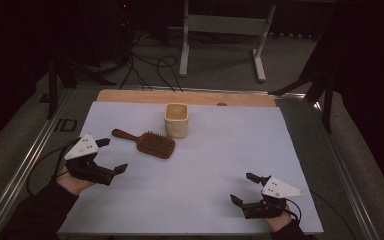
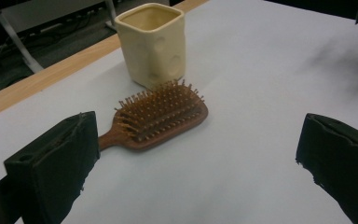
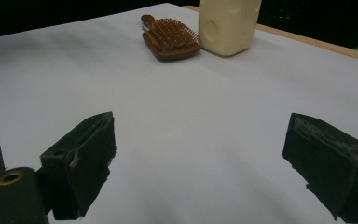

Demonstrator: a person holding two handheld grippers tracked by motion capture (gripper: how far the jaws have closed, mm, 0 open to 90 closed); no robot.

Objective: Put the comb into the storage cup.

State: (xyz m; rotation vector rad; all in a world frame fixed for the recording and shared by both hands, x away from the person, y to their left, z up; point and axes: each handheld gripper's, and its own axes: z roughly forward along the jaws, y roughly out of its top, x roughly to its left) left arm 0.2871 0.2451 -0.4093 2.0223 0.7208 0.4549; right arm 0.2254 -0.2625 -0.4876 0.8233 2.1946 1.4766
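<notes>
Hairbrush (image 1: 147, 142): wooden, bristles up, lying on my white surface (image 1: 205, 175), head just beside the cream cup (image 1: 176, 120). My left gripper (image 1: 112, 155): jaws wide, empty, near the brush handle. My right gripper (image 1: 243, 188): jaws wide, empty, well apart from both.

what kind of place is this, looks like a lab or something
Probably a lab or recording workspace: a table covered with a pale sheet, loose cables on the carpeted floor, and a bare desk frame behind in a dim room.
</notes>
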